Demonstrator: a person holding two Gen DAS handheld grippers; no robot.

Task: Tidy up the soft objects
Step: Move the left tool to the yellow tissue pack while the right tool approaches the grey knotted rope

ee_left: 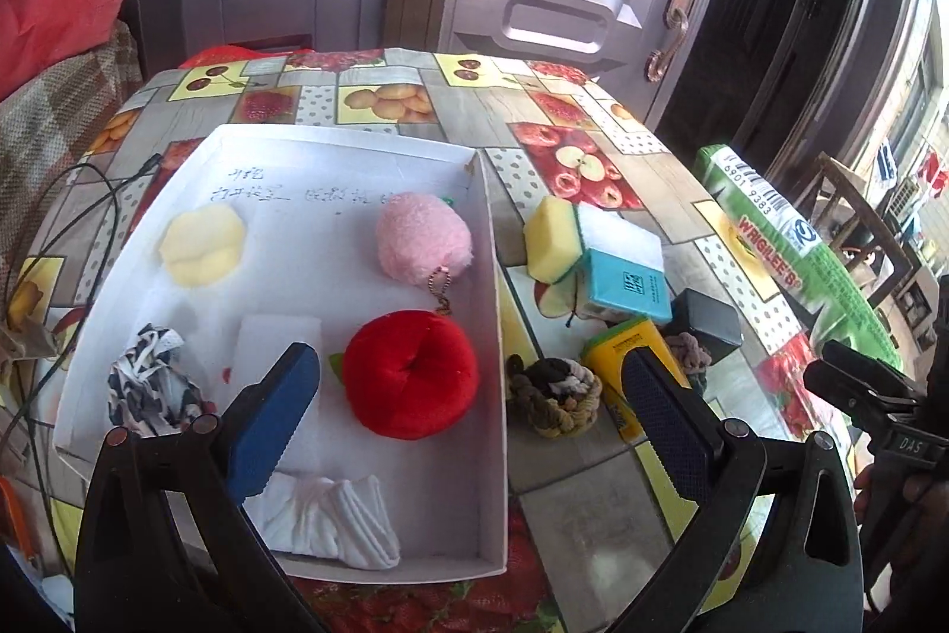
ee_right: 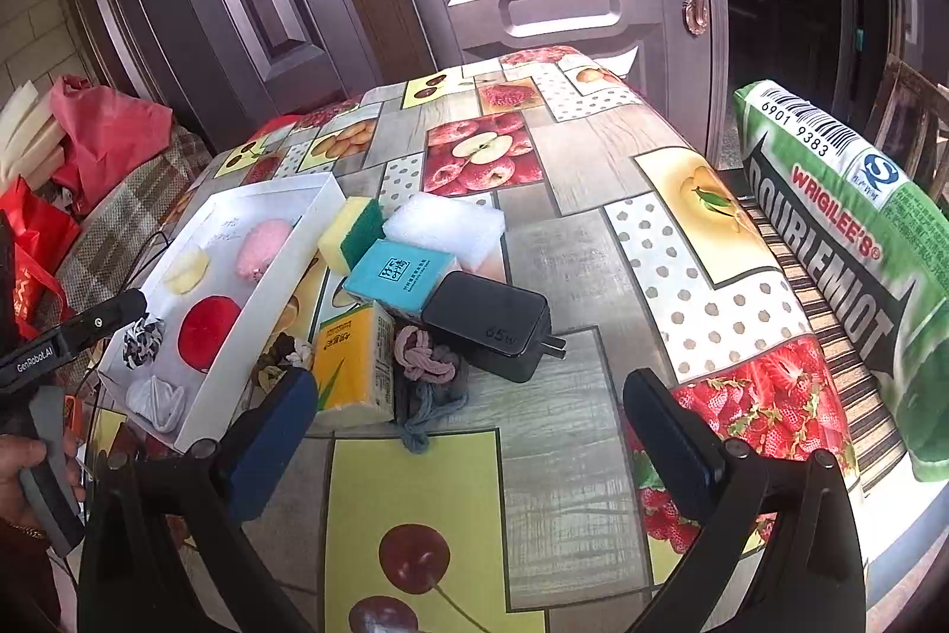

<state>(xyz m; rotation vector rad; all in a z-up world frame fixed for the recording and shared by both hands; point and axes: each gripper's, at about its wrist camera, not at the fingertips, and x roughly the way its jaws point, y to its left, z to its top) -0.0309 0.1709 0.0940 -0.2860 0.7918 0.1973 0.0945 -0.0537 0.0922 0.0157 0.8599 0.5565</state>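
Here both claws gape empty – left gripper (ee_left: 468, 395) above the white cardboard box (ee_left: 495, 336) holding a plush red apple (ee_left: 410, 373), right gripper (ee_right: 468, 416) near what looks like knotted cloth (ee_right: 424, 357)

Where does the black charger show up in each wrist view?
Left wrist: black charger sits right of centre, mostly hidden behind the blue tissue pack.
Right wrist: black charger lies in full view at centre, prongs pointing right.
Shared landmark: the blue tissue pack, touching the charger's left side in both.
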